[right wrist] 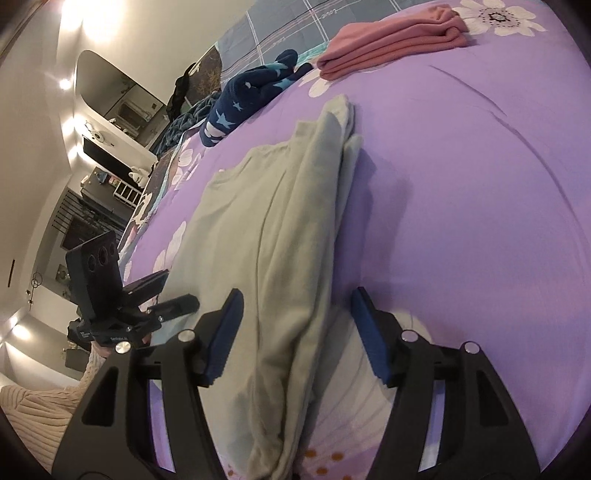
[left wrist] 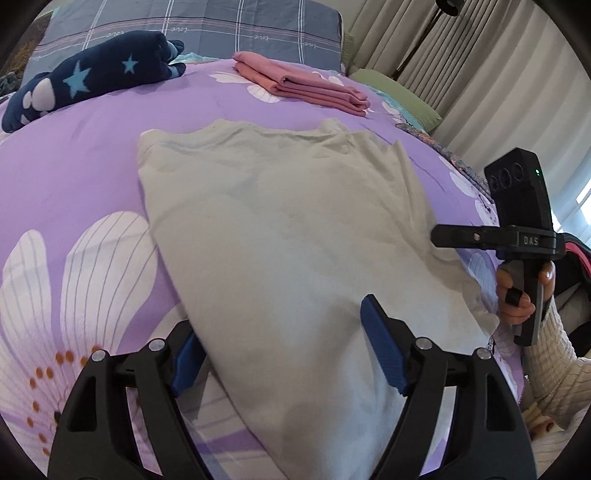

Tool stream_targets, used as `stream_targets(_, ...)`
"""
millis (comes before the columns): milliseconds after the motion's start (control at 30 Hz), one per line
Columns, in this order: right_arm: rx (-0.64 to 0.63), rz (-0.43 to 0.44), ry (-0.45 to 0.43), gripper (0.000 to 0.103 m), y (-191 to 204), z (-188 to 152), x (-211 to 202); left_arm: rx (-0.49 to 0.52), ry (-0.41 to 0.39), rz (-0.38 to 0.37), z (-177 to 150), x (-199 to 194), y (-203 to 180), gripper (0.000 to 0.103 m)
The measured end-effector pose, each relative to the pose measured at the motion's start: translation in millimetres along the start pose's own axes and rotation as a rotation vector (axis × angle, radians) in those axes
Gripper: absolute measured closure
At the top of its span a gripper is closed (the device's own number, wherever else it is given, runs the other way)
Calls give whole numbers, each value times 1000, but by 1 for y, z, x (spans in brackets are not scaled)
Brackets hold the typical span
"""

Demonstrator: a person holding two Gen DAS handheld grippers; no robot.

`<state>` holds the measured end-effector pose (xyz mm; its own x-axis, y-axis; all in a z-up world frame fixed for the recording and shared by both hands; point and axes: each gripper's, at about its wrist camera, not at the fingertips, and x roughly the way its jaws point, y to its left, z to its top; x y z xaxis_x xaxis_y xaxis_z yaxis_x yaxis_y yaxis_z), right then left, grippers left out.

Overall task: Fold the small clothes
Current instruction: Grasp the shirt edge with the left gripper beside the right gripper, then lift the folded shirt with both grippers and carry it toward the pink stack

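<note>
A pale grey-green shirt point(left wrist: 295, 236) is lying flat on the purple flowered bedspread point(left wrist: 74, 192), partly folded: in the right wrist view its long side is doubled over into a thick layered ridge point(right wrist: 317, 206) running away from the right tool point(right wrist: 295, 332). Both tools are sitting spread, pinching nothing. The left tool point(left wrist: 284, 350) is straddling the shirt's near end, its blue pads point(left wrist: 384, 354) apart with cloth lying between them. The right tool is straddling the folded ridge in the same way, and in the left wrist view it point(left wrist: 454, 236) is hovering just beside the shirt's right edge, with a hand point(left wrist: 517, 295) gripping its handle.

Beyond the right tool's far pad, bare bedspread is stretching wide. Ahead of the left tool, past the shirt's collar end, a folded pink garment point(left wrist: 306, 83) is resting well apart, and off to the left a navy star-patterned bundle point(left wrist: 85, 81) is lying against a grey plaid pillow point(left wrist: 221, 29). Curtains point(left wrist: 480, 74) are hanging past the bed's right side.
</note>
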<state>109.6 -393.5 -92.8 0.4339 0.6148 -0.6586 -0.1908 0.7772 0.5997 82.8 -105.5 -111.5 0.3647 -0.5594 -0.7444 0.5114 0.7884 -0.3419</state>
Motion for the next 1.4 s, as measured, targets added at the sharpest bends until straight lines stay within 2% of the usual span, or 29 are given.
stream_targets(133,-25,16,-12,36,1,18,13,12,3,-5,8,5,1,26)
stream_targets(200,-29,30,-16,36,0,27,17,7,4,-9,13,7,3,30)
stream_targets(367,-30,52,4,40,1,45,35,-91,-8,-50,28,13,23,55)
stream_targets(467,-124,-25,3,40,22,36,40,-100,-14,-50,26,10,25,63)
stream_targets(567,-146,-51,31,43,30,27,35,-90,-15,-37,20,3,23,64)
stream_targets(633,-129,-61,39,51,26,22,28,-88,-14,-34,16,-1,24,64)
stream_targets(733,-105,-50,48,53,19,18,20,-105,-5,-33,15,0,27,60)
stream_targets(800,-84,-48,58,53,16,22,26,-109,0,-30,20,5,27,58)
stream_targets(933,-92,-54,37,46,22,37,44,-43,-5,9,25,13,16,53)
stream_targets(1000,-106,-65,31,45,26,43,54,-50,-6,0,27,15,18,53)
stream_targets(1033,-123,-78,29,51,30,44,58,-54,-7,0,28,14,19,54)
stream_targets(1067,-138,-97,28,58,33,45,60,-57,-10,4,28,14,20,61)
stream_targets(1133,-167,-127,19,77,39,44,57,-49,-24,19,28,9,16,73)
stream_targets(1167,-160,-114,9,80,40,43,53,-41,-33,29,29,5,13,78)
stream_targets(1233,-151,-96,-30,82,47,42,40,-12,-60,54,31,-4,4,81)
stream_targets(1400,-285,-175,-156,83,91,32,5,89,-173,111,35,-41,-28,82)
